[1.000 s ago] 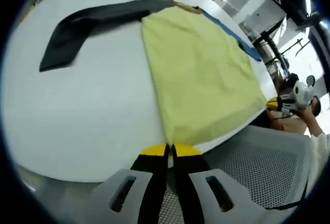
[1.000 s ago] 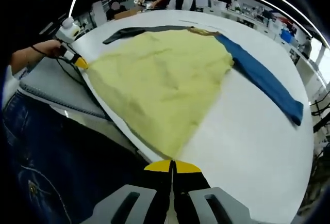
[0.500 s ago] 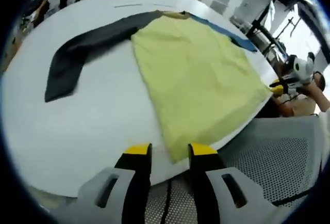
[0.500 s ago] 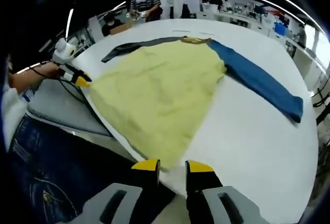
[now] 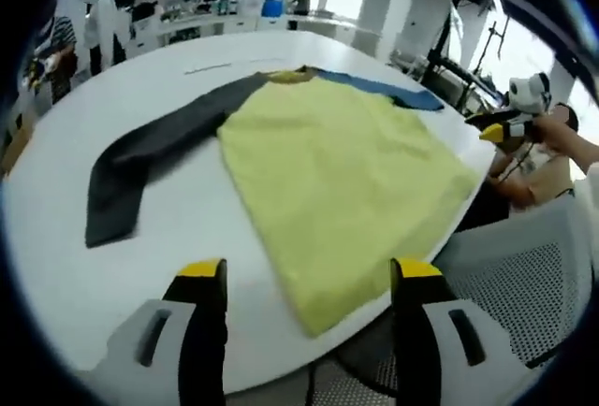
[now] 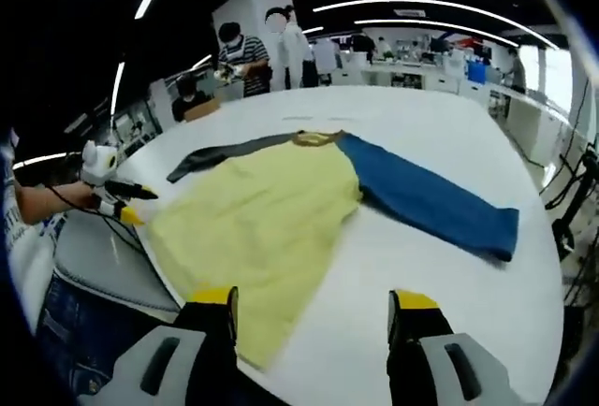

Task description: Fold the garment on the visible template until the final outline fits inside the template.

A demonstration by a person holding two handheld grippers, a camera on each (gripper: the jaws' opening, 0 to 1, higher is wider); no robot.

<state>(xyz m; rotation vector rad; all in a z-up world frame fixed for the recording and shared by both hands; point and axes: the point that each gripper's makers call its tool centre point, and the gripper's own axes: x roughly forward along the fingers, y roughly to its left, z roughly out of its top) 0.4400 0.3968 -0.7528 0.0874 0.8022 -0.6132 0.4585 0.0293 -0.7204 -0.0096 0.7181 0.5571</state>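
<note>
Here the garment (image 5: 337, 177) is lying flat on the white table (image 5: 178, 238), its yellow body's hem reaching the table's near edge. The left gripper (image 5: 309, 280) and right gripper (image 6: 314, 303) are hovering over that edge, jaws spread wide, gripping nothing.

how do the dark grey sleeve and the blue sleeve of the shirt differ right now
The dark grey sleeve is charcoal, while the blue sleeve is a saturated blue. They run out from opposite sides of the yellow body: in the right gripper view the grey one goes left and the blue one right. In that view the blue sleeve looks broader, though that may be down to nearness. Both lie flat and spread out on the white table, joined at the collar.
</note>
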